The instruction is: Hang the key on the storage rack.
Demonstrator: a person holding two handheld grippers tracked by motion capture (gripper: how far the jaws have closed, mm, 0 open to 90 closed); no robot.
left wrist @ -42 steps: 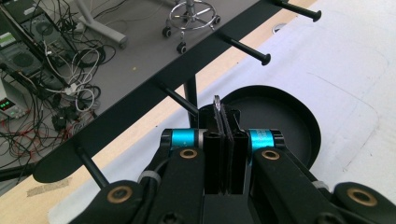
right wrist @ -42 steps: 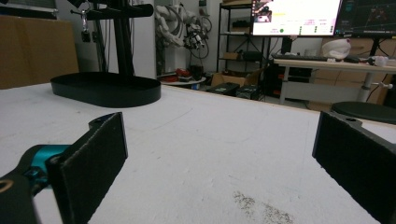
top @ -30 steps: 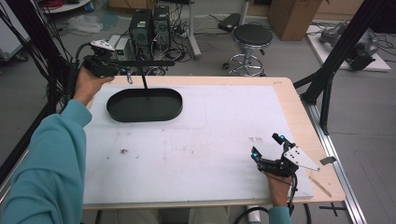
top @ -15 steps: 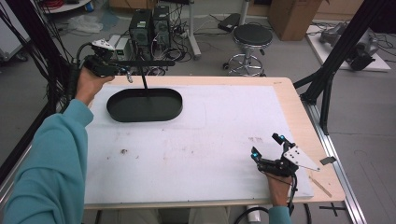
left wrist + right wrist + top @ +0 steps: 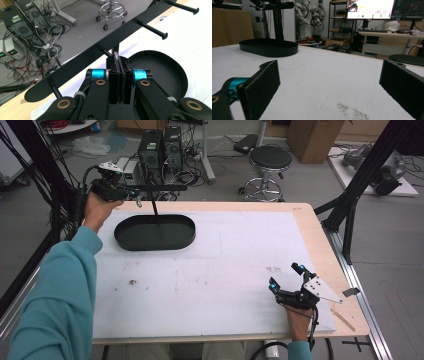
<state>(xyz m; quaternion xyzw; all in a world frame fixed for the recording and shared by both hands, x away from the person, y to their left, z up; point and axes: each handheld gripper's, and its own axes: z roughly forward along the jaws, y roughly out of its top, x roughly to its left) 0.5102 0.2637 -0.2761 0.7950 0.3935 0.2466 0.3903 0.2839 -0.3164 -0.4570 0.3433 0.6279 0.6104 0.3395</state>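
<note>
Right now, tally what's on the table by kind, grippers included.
Black stand, oval tray base with a pegged crossbar: 1
Grippers: 2, left gripper shut beside the crossbar, right gripper open on the mat
Thin wooden stick: 1
Total: 4

Open mat, one obstacle at the far left

Your way across the white table mat (image 5: pixel 210 270) lies bare; the black oval tray base (image 5: pixel 155 233) with its upright post and pegged crossbar (image 5: pixel 160 187) blocks the far-left corner.
</note>
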